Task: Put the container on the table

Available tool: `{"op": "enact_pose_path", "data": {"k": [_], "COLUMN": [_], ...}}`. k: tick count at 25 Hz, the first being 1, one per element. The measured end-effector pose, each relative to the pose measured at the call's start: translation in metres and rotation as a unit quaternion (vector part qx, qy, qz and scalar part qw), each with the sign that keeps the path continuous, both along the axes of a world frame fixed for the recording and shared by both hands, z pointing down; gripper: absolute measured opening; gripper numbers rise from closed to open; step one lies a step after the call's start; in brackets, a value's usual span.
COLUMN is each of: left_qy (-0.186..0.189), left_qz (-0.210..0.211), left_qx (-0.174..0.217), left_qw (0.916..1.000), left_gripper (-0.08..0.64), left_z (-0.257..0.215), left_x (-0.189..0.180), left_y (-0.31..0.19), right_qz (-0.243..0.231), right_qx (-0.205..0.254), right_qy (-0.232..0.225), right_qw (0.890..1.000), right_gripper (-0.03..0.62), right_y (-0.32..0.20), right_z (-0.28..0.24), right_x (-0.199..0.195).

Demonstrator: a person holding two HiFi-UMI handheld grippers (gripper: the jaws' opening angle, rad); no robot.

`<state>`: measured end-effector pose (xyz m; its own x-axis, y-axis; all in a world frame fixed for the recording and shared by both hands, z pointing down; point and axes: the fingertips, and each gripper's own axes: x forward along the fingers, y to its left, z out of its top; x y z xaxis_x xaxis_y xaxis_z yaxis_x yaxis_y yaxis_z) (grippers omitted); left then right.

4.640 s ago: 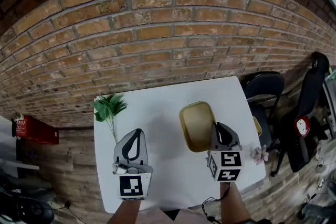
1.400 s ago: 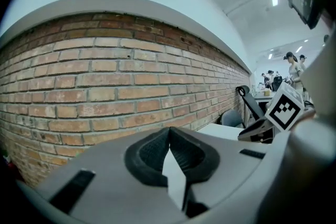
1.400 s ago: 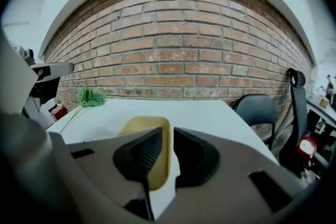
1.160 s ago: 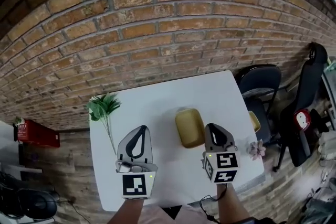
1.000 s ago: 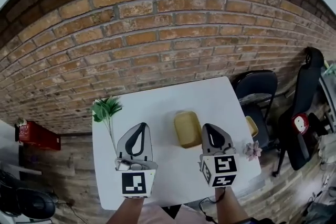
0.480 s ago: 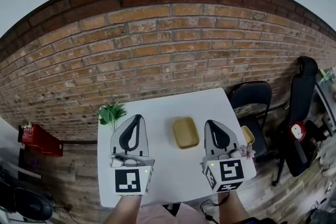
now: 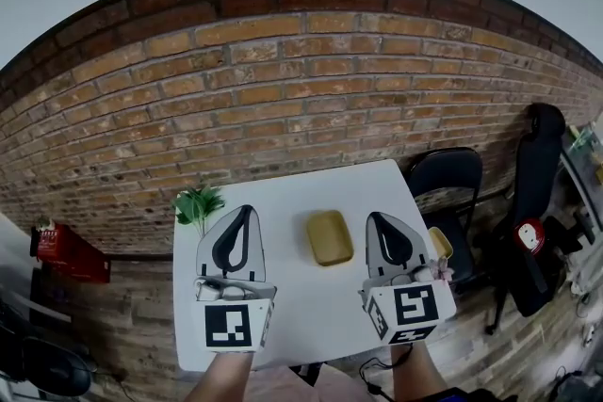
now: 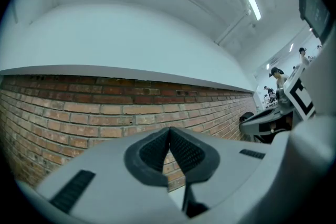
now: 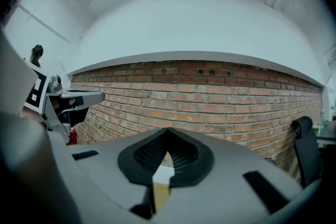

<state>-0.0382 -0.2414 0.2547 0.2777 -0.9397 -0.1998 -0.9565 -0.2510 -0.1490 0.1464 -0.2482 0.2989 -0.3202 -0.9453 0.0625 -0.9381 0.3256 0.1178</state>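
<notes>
The yellow container (image 7: 329, 237) lies flat on the white table (image 7: 283, 315), between my two grippers and touched by neither. The left gripper (image 7: 247, 209) is raised to its left, jaws closed tip to tip with nothing in them; in the left gripper view the left gripper (image 8: 169, 129) points at the brick wall. To the container's right, the right gripper (image 7: 374, 217) is also shut and empty. The right gripper view shows the right gripper (image 9: 167, 130) closed, with a yellow sliver of the container (image 9: 159, 195) below the tips.
A green plant (image 7: 198, 201) stands at the table's far left corner. A brick wall (image 7: 283, 108) runs behind the table. A dark chair (image 7: 443, 174) with a small yellow dish (image 7: 440, 243), a pink flower (image 7: 438, 270) and a black office chair (image 7: 540, 174) are to the right.
The right gripper earlier held the container above the table; the container now rests on it, released. Both grippers have drawn back and risen, and the view has tilted up.
</notes>
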Motion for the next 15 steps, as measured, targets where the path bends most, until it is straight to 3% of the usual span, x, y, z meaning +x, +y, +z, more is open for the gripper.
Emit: {"op": "enact_pose_path", "data": {"k": [15], "left_qy": [-0.004], "left_qz": [0.003], "left_qx": [-0.002], "left_qw": [1.0], "left_gripper": [0.011], "left_z": [0.0035], "left_x": [-0.0001], "left_y": [-0.0064], "right_qz": [0.003], "right_qx": [-0.004], "right_qy": [0.0], "right_qw": [1.0], "right_gripper": [-0.002], "right_y": [-0.0062], "right_z": [0.0041], "right_x": [-0.002]}}
